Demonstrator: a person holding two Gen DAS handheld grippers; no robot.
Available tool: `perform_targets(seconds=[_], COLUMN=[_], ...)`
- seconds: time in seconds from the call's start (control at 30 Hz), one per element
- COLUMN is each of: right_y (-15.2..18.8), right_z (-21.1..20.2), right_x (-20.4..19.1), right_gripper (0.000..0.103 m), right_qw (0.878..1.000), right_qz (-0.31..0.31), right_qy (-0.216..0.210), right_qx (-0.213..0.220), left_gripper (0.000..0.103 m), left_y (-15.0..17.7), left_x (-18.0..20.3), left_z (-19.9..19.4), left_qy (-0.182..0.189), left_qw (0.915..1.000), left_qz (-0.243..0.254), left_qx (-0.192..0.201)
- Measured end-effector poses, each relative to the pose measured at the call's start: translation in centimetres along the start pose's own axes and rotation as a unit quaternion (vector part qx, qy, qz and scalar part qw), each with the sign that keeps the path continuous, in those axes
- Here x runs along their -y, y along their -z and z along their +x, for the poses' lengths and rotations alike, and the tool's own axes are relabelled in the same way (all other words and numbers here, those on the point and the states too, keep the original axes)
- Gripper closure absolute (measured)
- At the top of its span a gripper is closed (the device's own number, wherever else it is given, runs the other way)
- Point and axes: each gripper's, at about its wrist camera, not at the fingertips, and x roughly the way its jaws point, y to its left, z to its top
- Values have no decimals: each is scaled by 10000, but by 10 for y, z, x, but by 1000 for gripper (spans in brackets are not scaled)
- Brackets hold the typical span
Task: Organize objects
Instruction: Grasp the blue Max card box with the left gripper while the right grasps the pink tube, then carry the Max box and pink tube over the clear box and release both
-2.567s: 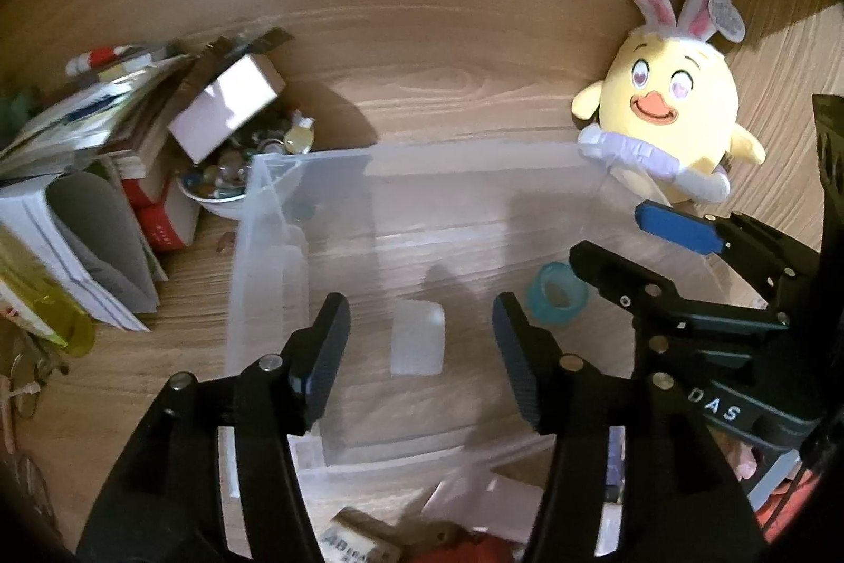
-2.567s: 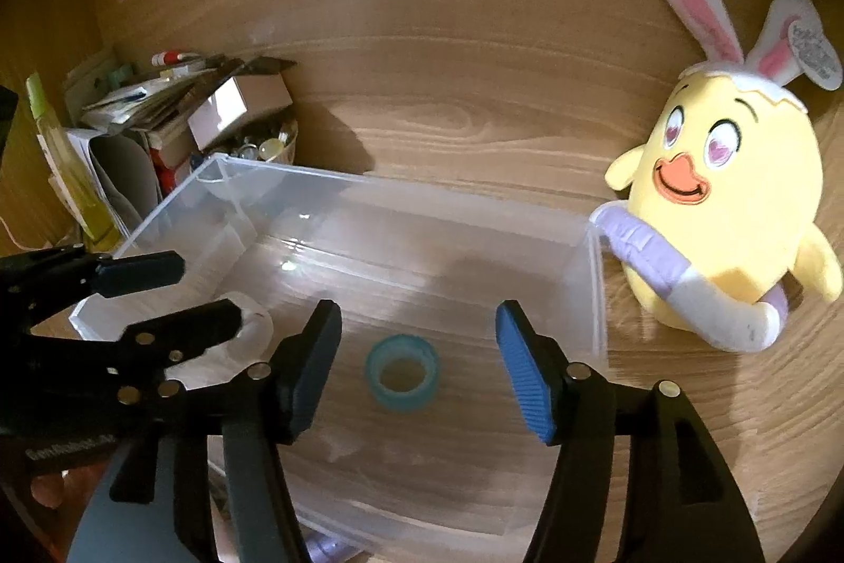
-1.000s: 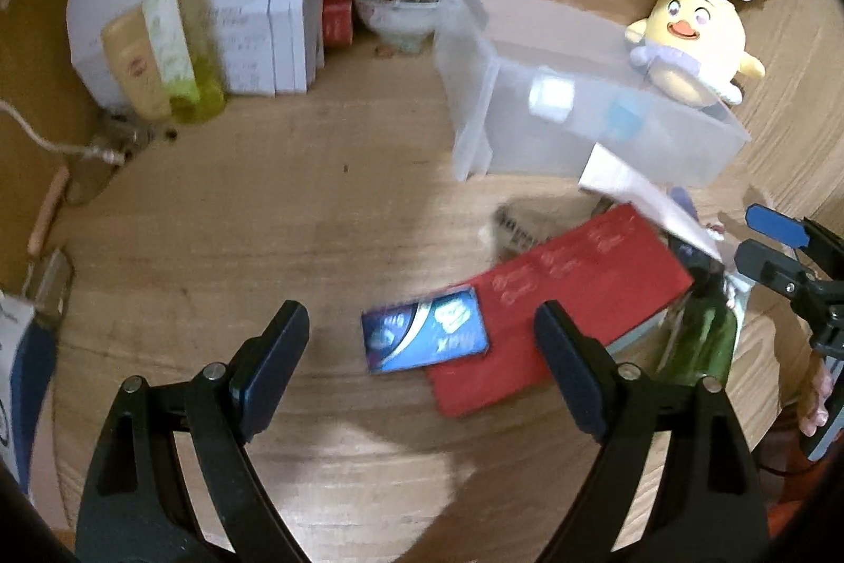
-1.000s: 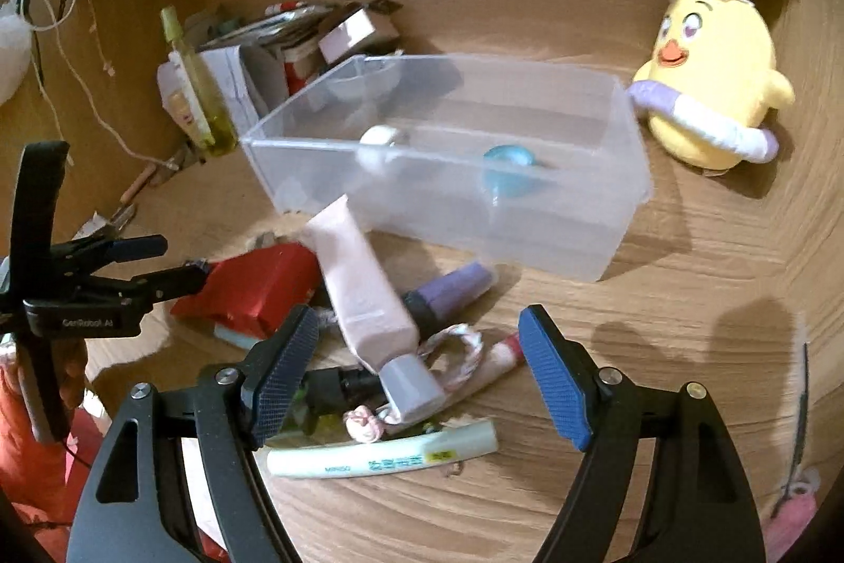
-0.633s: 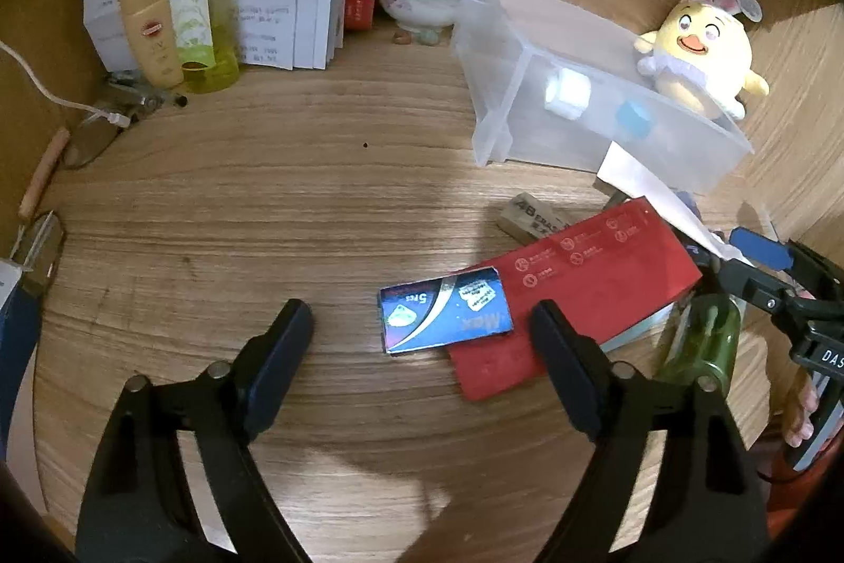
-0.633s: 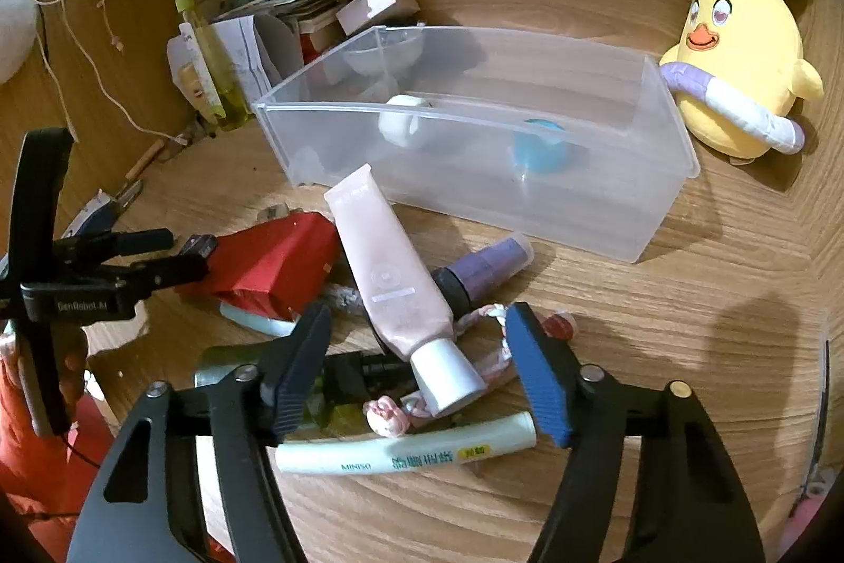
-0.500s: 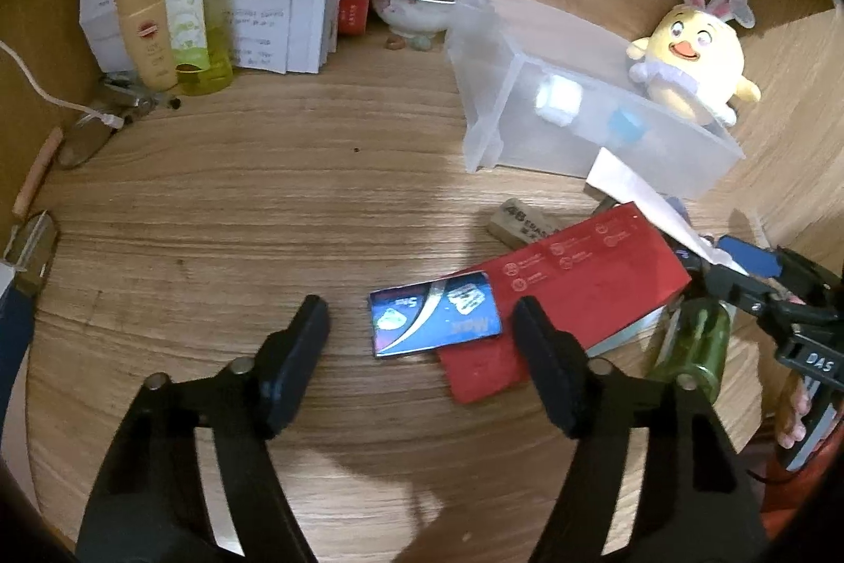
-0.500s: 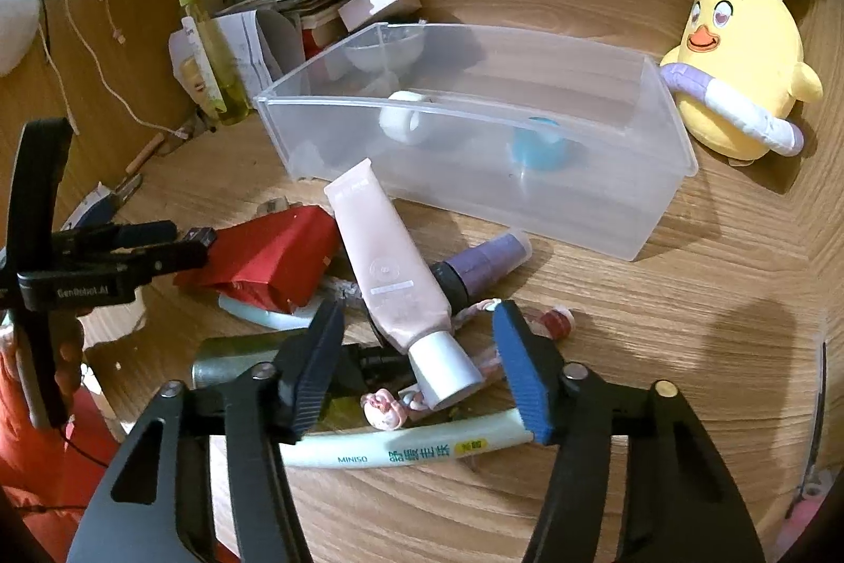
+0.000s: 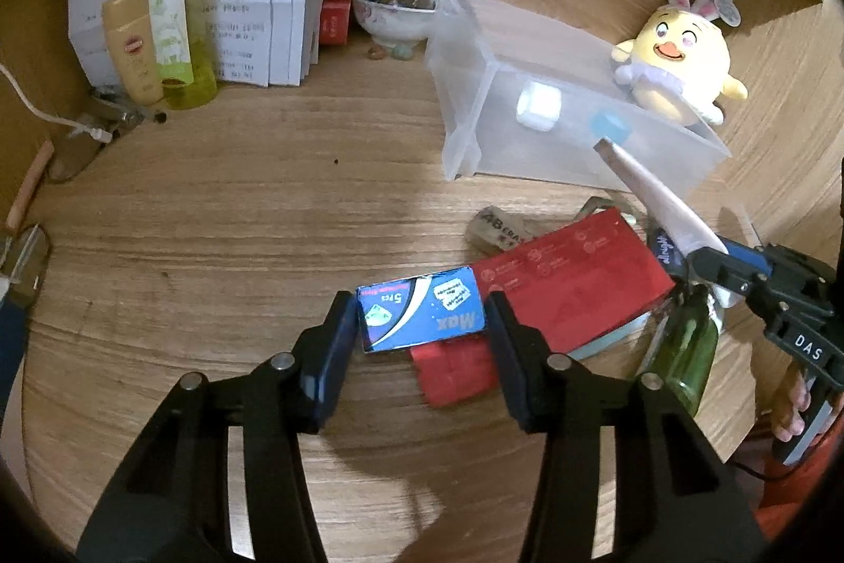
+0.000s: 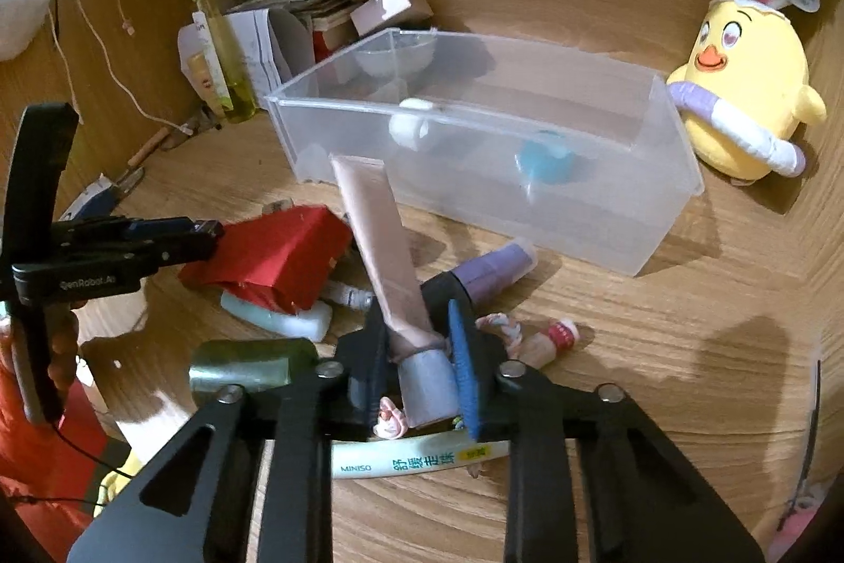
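A clear plastic bin (image 10: pixel 606 172) holds a white tape roll (image 10: pixel 406 127) and a blue tape roll (image 10: pixel 546 159); the bin also shows in the left wrist view (image 9: pixel 533 141). My left gripper (image 9: pixel 419 320) is closed around a blue "Max" staple box (image 9: pixel 419 315) lying on the desk. My right gripper (image 10: pixel 416 346) is shut on the neck of a pink tube (image 10: pixel 380 246), just above its grey cap. The tube (image 9: pixel 654 199) rests on a pile beside a red packet (image 9: pixel 564 283).
A green bottle (image 10: pixel 242 368), a purple-capped tube (image 10: pixel 496 270), a white MINISO tube (image 10: pixel 416 460) and a twisted cord (image 10: pixel 501 325) lie in the pile. A yellow plush chick (image 10: pixel 738 88) sits right of the bin. Papers, bottles and a bowl (image 9: pixel 393 17) stand at the back left.
Both grippers moved away from the bin and down onto the desk clutter. My left jaws closed in on the blue box. My right jaws closed on the pink tube.
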Motion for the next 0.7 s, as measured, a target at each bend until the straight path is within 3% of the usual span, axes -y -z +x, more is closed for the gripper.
perform_targets(seconds=[0.4, 0.47, 0.7], right_y=[-2, -2, -4], right_z=[-24, -30, -44], right_x=[1, 1, 1], right_gripper=[87, 97, 97], right_qw=[9992, 9990, 9987], right_qz=[-79, -76, -191], right_qy=[80, 66, 20], right_qx=[372, 437, 472], left_gripper=[54, 54, 54], left_y=[-13, -16, -23], left_x=[18, 23, 37], left_z=[-27, -31, -40], left_qy=[14, 38, 106], left_qw=[9987, 9982, 9966], left_qz=[195, 227, 362], left_qx=[462, 545, 738])
